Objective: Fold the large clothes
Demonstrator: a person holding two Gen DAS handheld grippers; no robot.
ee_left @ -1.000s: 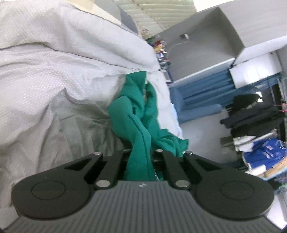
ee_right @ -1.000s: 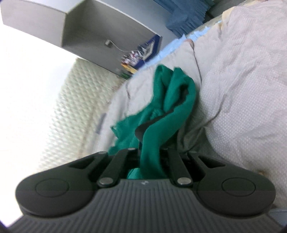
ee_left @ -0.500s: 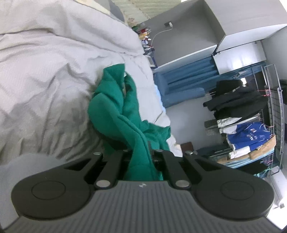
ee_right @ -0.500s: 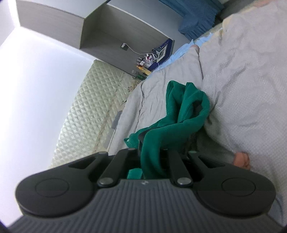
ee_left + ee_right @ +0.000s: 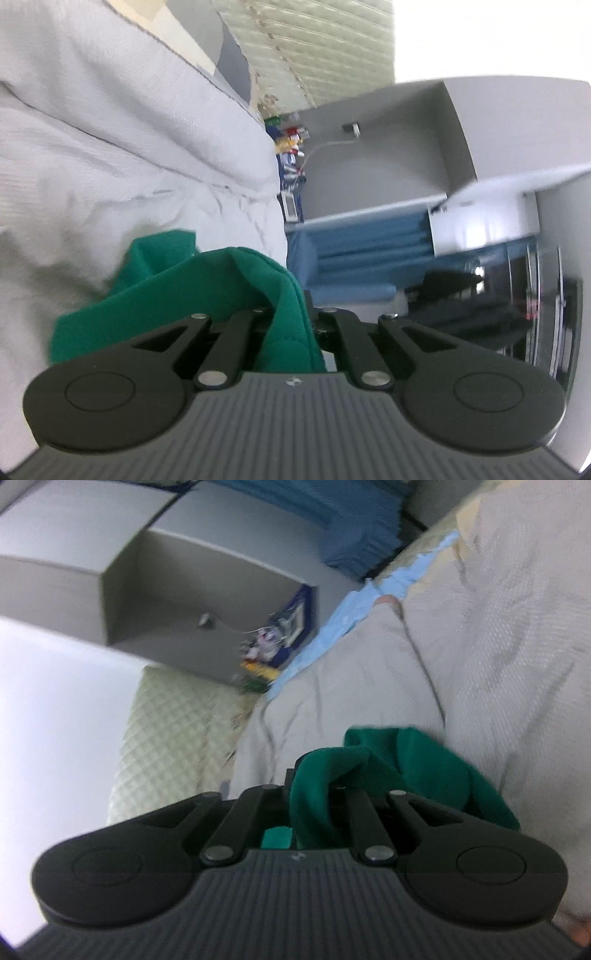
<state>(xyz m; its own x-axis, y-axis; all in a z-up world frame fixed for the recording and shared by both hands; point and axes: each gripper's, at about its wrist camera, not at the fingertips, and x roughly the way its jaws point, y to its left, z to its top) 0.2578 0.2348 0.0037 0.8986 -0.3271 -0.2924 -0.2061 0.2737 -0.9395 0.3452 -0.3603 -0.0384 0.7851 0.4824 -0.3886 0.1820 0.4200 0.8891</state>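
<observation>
The duvet (image 5: 110, 155) fills the left wrist view from 7 to 12 o'clock; a grey alcove (image 5: 388, 158) with what look like small bottles lies at 1 o'clock. The bunched green garment (image 5: 207, 284) rests on it, pinched by the left gripper (image 5: 291, 332) and right gripper (image 5: 314, 805).

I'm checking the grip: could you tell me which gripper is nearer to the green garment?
Neither: the left gripper and the right gripper are each shut on the green garment, bunched against the bedding.
</observation>
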